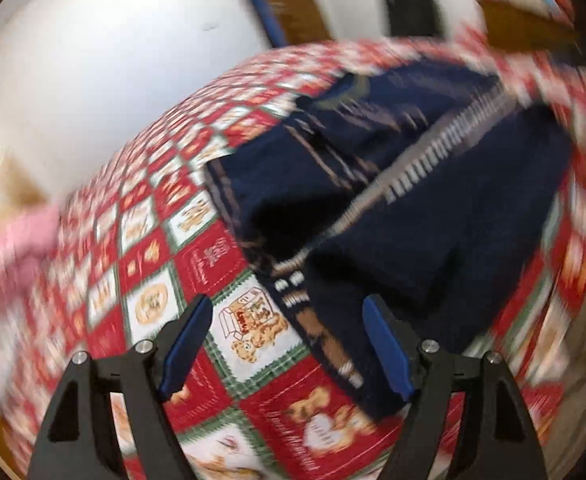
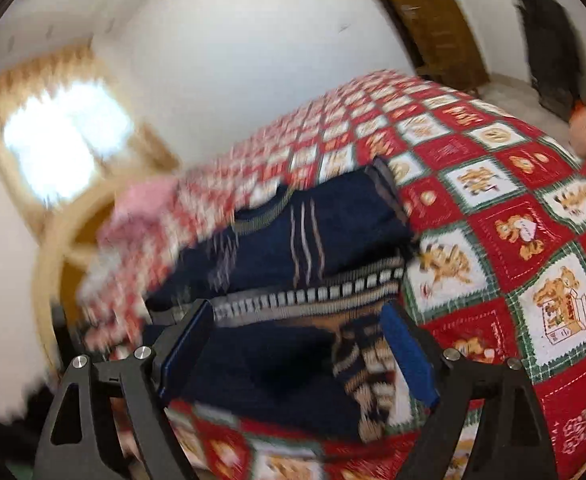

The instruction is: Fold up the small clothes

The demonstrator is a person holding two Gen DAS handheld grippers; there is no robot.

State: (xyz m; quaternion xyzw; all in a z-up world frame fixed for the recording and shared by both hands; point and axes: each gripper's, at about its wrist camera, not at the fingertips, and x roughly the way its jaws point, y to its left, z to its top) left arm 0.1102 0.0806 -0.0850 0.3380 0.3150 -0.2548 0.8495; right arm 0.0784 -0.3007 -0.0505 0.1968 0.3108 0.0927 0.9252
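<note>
A navy knitted sweater [image 1: 453, 208] with a white-and-grey patterned band lies folded on a red checked bedspread [image 1: 149, 256] printed with bears. My left gripper [image 1: 289, 308] hovers over the sweater's near edge with its jaws wide apart. Its blue pads [image 1: 385, 352] press on nothing. In the right wrist view the same sweater [image 2: 333, 232] fills the middle. My right gripper [image 2: 297, 312] stands open just above its patterned band and holds nothing. Both views are blurred by motion.
A pink garment [image 1: 25, 248] lies at the bedspread's far edge and shows again as a pink heap [image 2: 145, 208]. A white wall, a bright curtained window [image 2: 65, 140] and a wooden door [image 2: 433, 20] lie beyond. A dark object [image 2: 549, 48] stands by the wall.
</note>
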